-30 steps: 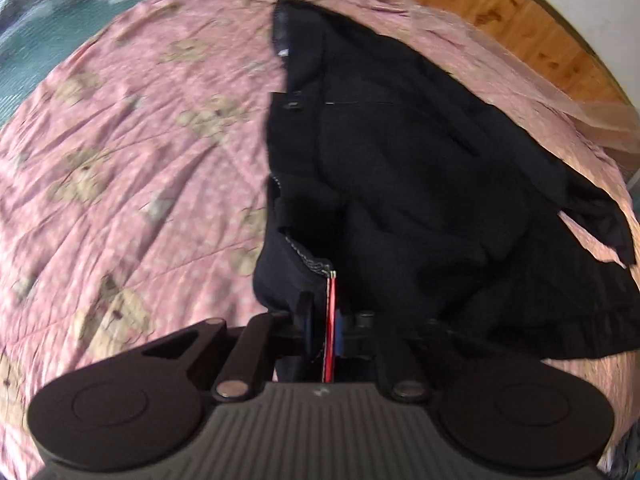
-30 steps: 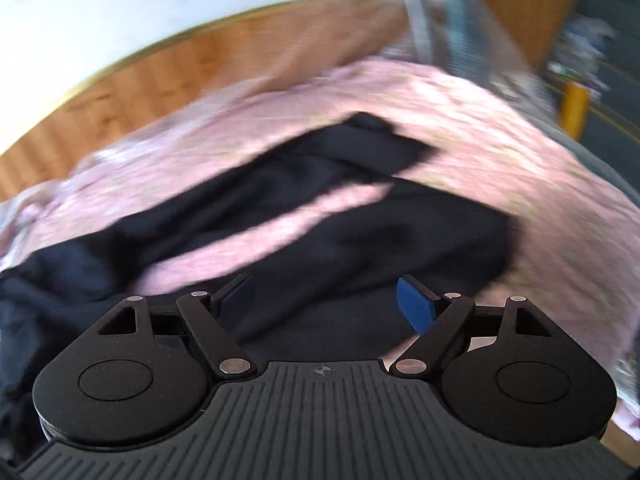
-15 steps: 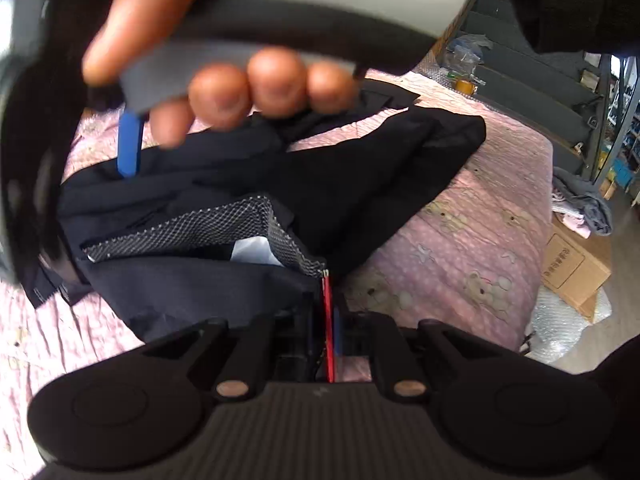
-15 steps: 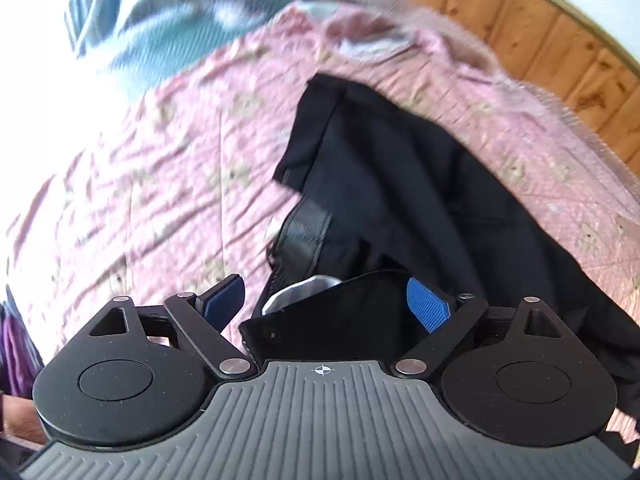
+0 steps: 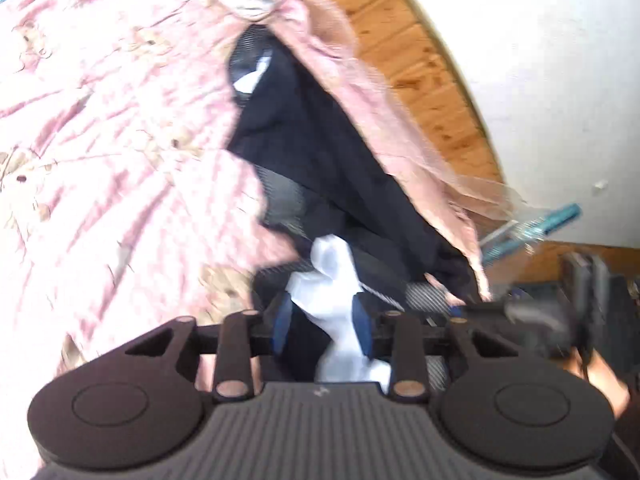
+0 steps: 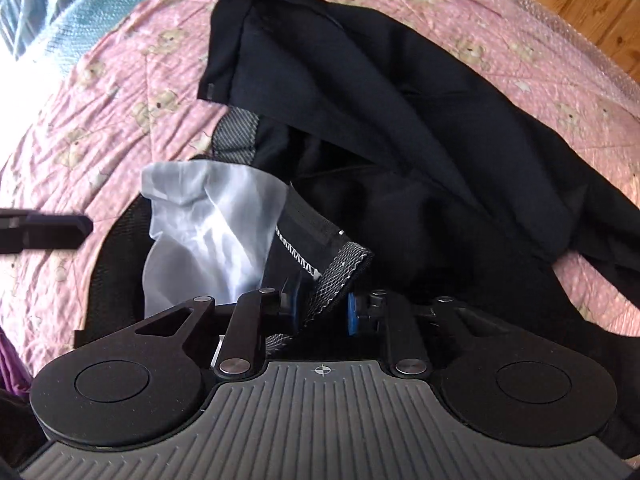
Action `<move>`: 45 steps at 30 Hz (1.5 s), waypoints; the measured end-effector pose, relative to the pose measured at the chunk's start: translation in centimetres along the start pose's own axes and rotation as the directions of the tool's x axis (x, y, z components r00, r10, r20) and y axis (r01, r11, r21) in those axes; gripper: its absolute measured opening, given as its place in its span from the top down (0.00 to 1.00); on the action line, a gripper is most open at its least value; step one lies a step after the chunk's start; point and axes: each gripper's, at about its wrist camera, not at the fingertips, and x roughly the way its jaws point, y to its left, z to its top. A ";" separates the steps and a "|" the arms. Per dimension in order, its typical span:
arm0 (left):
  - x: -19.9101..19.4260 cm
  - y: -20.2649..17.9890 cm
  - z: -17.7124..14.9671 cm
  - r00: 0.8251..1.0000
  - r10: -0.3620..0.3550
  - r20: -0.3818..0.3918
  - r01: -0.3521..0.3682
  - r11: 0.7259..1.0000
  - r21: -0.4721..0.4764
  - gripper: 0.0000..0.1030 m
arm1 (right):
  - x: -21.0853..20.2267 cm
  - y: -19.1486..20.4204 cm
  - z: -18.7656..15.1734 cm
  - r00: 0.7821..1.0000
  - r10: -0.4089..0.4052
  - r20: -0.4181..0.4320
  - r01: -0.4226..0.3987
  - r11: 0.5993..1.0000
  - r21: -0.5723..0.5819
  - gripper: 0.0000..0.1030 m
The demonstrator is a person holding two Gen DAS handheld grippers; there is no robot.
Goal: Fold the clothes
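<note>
Black trousers (image 6: 400, 140) lie crumpled on a pink quilt (image 6: 120, 80), with a white pocket lining (image 6: 208, 220) turned out. My right gripper (image 6: 322, 310) is shut on the grey mesh waistband (image 6: 340, 272) at the near edge. One finger of the left gripper (image 6: 48, 230) reaches in from the left, just short of the lining. The left wrist view is blurred. In it my left gripper (image 5: 322, 328) has its pads half apart, and the white lining (image 5: 332, 280) shows between them. The trousers (image 5: 320, 152) run away beyond it. The right gripper (image 5: 528, 316) sits to the right.
The quilt (image 5: 100, 140) has a bear print and covers the bed. A wooden headboard (image 5: 420, 60) and white wall stand behind, with clear plastic film (image 6: 592, 40) along the edge. A teal cover (image 6: 80, 12) lies far left, purple cloth (image 6: 8, 364) at the lower left.
My right gripper has closed from wide open onto the waistband. My left gripper, shut on the waistband before, has parted its pads and swung round to face the headboard.
</note>
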 end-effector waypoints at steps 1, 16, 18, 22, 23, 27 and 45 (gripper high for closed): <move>0.9 0.6 1.0 1.000 0.008 -0.003 -0.008 0.999 -0.039 0.58 | 0.0 -0.3 -0.5 1.000 -0.002 0.007 0.001 1.000 0.019 0.85; 0.5 -0.8 7.4 0.977 0.194 0.093 -0.190 0.980 -0.054 0.96 | -4.3 -4.0 -4.1 0.978 0.041 0.207 -0.097 0.958 0.268 0.99; -4.4 1.3 9.1 0.942 0.282 0.184 -0.264 0.958 -0.115 0.95 | -6.0 -3.3 -3.7 0.951 0.114 0.286 -0.196 0.941 0.276 0.99; -4.7 8.7 10.8 0.861 0.503 0.074 -0.476 0.849 -0.230 0.93 | -5.5 0.7 -1.9 0.910 0.245 0.335 -0.328 0.919 0.219 0.80; -4.5 10.2 10.8 0.868 0.495 0.041 -0.470 0.845 -0.255 0.91 | -4.5 1.8 -1.5 0.917 0.252 0.310 -0.323 0.924 0.204 0.68; -7.7 10.1 9.6 0.875 0.465 0.135 -0.424 0.870 -0.253 0.79 | -2.3 3.4 -1.7 0.942 0.243 0.232 -0.287 0.941 0.178 0.63; -4.1 -5.9 -1.8 0.972 0.216 0.097 -0.237 0.891 0.387 0.22 | -6.3 -24.6 -23.5 0.960 -0.252 0.119 -0.009 0.399 0.917 0.34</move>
